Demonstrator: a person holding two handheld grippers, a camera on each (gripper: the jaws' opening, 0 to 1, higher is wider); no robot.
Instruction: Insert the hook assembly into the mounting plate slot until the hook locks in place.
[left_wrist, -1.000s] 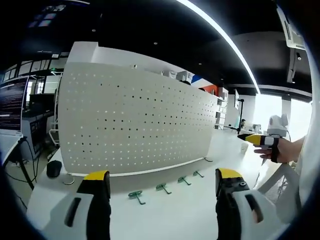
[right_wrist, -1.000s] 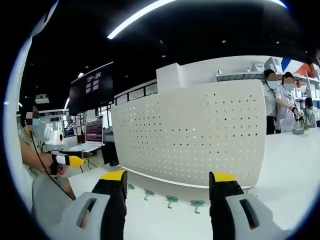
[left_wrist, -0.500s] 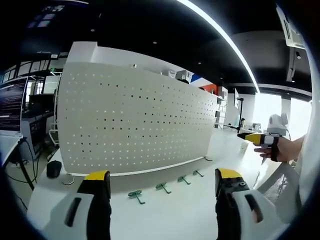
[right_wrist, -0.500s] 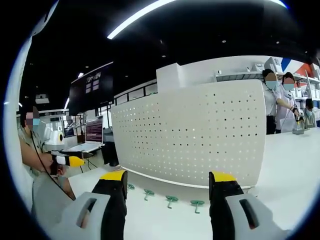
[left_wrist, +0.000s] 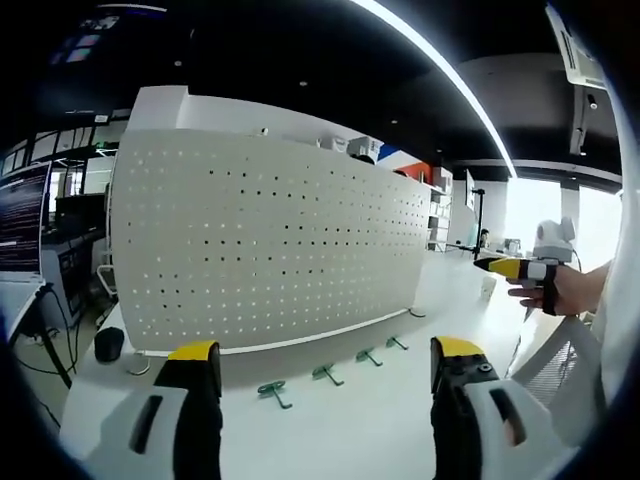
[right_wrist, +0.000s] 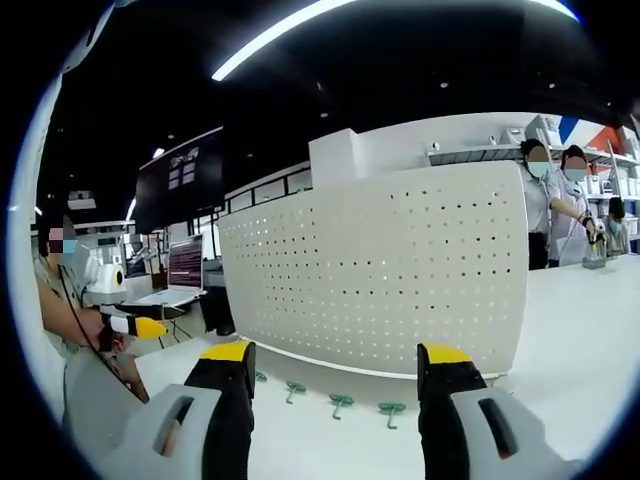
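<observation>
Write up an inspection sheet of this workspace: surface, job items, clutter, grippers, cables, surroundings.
Surface: white table, bare in front of the jaws.
Job's things: white pegboard stands upright on the table; four green hooks lie in a row in front of its base, none in a hole, none held.
Clutter: small dark object and a round disc on the table at the pegboard's end.
Grippers: left gripper open, empty, above the table; right gripper open, empty.
Cables: dark cables hang beyond the table edge.
Surroundings: laptop on a bench, people standing at a far counter, ceiling light strip.
</observation>
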